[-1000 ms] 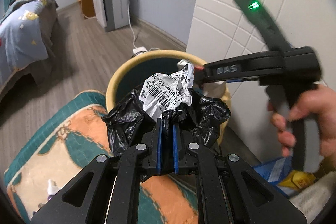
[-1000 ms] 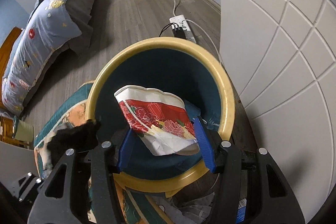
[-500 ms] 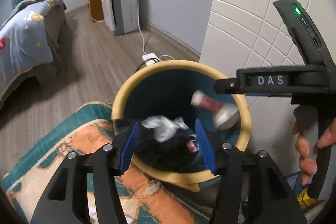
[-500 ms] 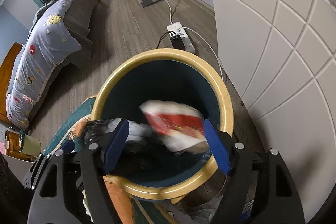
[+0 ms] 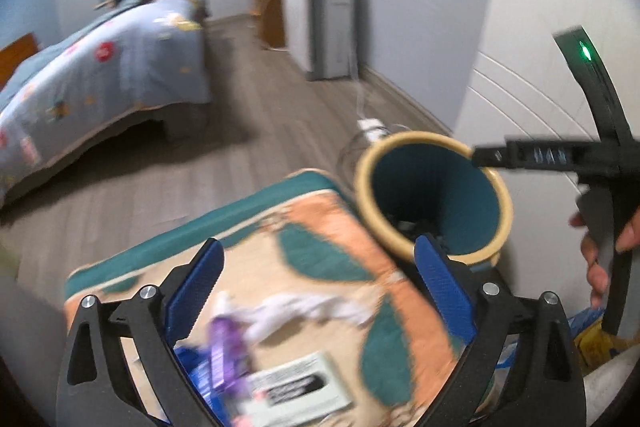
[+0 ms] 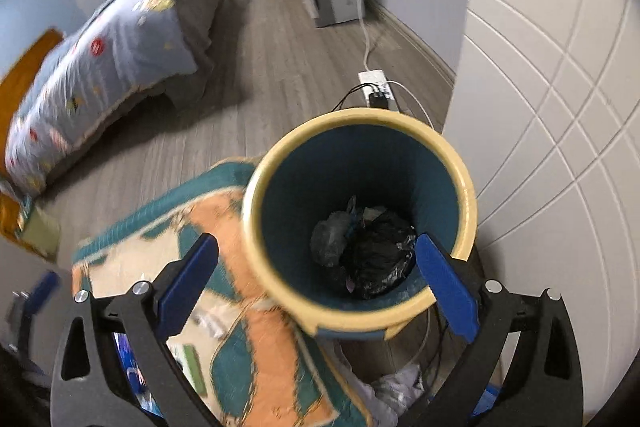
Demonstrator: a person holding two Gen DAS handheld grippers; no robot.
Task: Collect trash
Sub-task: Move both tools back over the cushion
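Note:
A round bin with a yellow rim (image 6: 280, 163) and a teal inside stands by the white wall; it also shows in the left wrist view (image 5: 400, 141). A black plastic bag (image 6: 376, 255) lies at its bottom. My right gripper (image 6: 316, 281) is open and empty above the bin's near rim. My left gripper (image 5: 318, 287) is open and empty over a patterned cushion (image 5: 320, 227). On the cushion lie a crumpled white tissue (image 5: 316, 309), a purple wrapper (image 5: 224, 347) and a white printed packet (image 5: 296, 387). The right gripper's body (image 5: 560, 157) shows at the right.
A bed with a blue quilt (image 6: 120, 39) stands at the left across a wooden floor. A grey cabinet (image 5: 320, 23) stands by the far wall. A power strip with cables (image 6: 374, 85) lies behind the bin. More litter (image 6: 396, 391) lies below the bin.
Both grippers opened and dropped the black bag with paper and the red paper cup into the bin. Both then pulled back; the left one swung left over the cushion.

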